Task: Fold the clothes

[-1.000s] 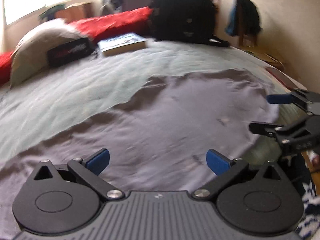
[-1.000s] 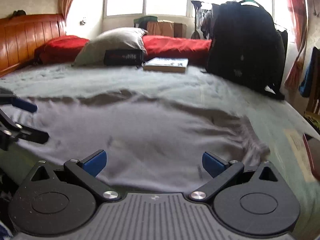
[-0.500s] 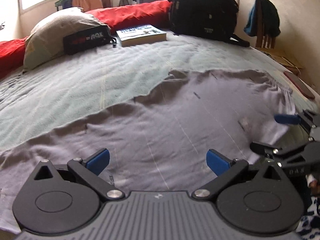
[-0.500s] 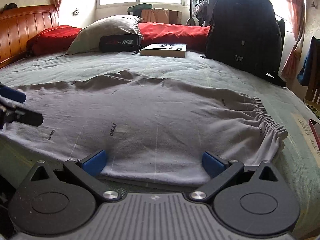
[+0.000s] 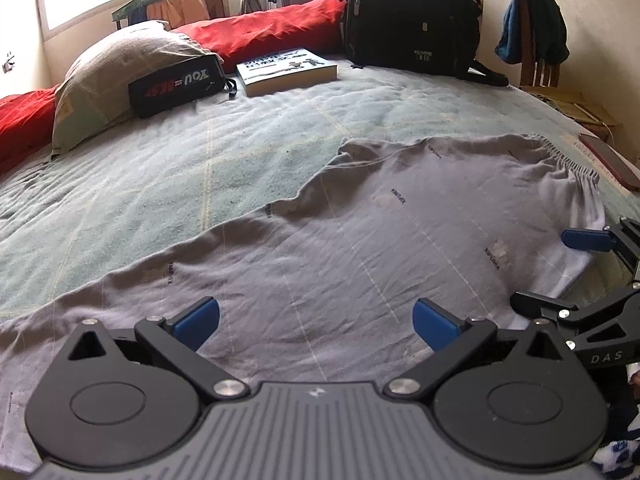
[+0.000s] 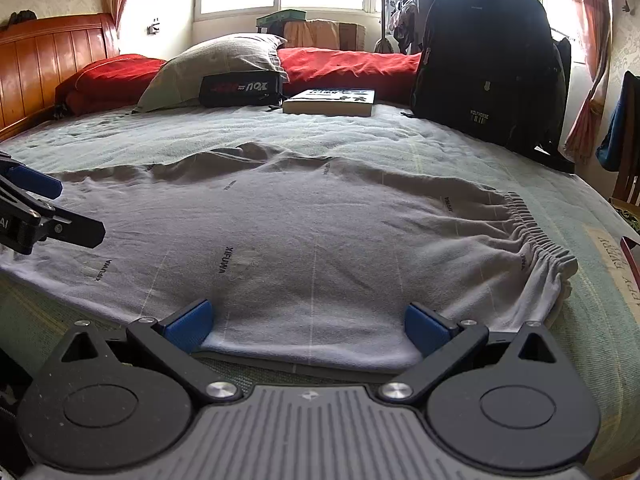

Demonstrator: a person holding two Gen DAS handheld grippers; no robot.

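Within the last second both views had steadied and dropped toward the grey trousers [image 5: 360, 240], which lay spread flat across the bed [image 5: 180, 168]. The left claw [image 5: 316, 318] and right claw [image 6: 308, 326] both gaped wide, holding nothing, at the near edge. Only the right view showed the headboard [image 6: 48, 64]; the left showed the red phone [image 5: 608, 160].

One grey garment [image 6: 304, 240], one book [image 6: 330, 102], one backpack [image 6: 484, 60], one pillow [image 6: 212, 64], two grippers.

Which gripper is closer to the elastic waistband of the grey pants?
Right. The right gripper sits open at the near hem, with the waistband just off its right finger. The left gripper is open over the leg fabric, farther along the pants.
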